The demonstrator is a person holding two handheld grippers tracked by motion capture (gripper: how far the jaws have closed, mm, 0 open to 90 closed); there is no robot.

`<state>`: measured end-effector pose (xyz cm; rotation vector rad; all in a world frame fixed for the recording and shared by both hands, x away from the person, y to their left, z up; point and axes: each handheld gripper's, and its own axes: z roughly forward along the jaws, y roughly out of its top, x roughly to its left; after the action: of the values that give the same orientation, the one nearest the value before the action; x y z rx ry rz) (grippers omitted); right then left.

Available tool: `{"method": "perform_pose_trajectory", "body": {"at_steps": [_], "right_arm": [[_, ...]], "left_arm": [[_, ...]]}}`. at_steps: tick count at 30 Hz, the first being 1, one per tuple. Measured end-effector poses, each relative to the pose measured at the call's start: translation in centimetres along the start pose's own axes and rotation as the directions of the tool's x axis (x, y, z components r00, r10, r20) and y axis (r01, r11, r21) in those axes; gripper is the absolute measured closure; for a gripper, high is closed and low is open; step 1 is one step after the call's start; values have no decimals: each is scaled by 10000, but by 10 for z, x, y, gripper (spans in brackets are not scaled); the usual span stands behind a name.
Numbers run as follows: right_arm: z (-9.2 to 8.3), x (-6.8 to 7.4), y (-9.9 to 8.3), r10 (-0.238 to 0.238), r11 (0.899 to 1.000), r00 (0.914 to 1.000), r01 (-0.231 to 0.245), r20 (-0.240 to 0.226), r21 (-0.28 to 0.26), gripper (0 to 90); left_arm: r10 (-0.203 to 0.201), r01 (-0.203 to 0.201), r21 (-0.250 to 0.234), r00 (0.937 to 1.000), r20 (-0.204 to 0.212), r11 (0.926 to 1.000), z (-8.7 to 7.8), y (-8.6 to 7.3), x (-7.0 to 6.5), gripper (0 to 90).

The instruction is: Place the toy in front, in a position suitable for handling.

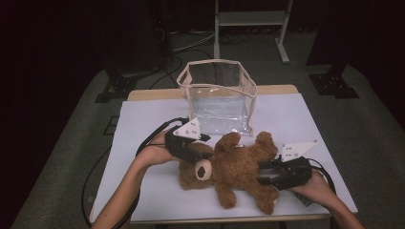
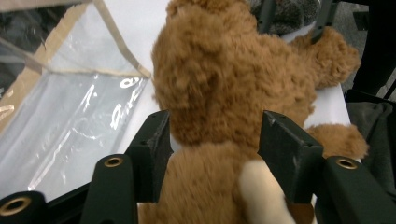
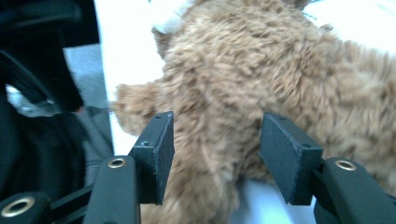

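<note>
The teddy bear (image 1: 234,169) lies with its long axis left-right on the tabletop (image 1: 143,119), head between the spread left gripper (image 1: 203,151) jaws, leg between the spread right gripper (image 1: 264,172) jaws.

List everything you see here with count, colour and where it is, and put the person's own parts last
teddy bear: one, brown with a cream muzzle, lying on the table's near half, between the two grippers.
clear bag: one, see-through with beige trim, standing open at the table's far edge, behind the bear.
table: one, white top with a wooden far rim, centre of the high view.
metal frame: one, pale grey, on the floor beyond the table.
left gripper: one, black with a grey plate, at the bear's head, jaws on either side of the head.
right gripper: one, black with a grey plate, at the bear's legs, jaws apart around one leg.
forearms: two, coming in from the near edge.
</note>
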<state>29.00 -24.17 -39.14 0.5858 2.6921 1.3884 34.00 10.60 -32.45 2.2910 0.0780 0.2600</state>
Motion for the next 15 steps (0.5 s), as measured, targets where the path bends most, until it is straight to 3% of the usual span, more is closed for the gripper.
{"method": "perform_pose_trajectory", "body": {"at_steps": [7, 15], "right_arm": [[16, -5, 7, -233, 9996, 9986, 226, 475, 141, 418], [19, -13, 9, -149, 9999, 9976, 150, 673, -12, 413]], "left_arm": [[-88, 88, -257, 10000, -2, 9996, -9, -24, -14, 354], [-133, 130, -319, 9999, -104, 9994, -5, -42, -17, 265]]}}
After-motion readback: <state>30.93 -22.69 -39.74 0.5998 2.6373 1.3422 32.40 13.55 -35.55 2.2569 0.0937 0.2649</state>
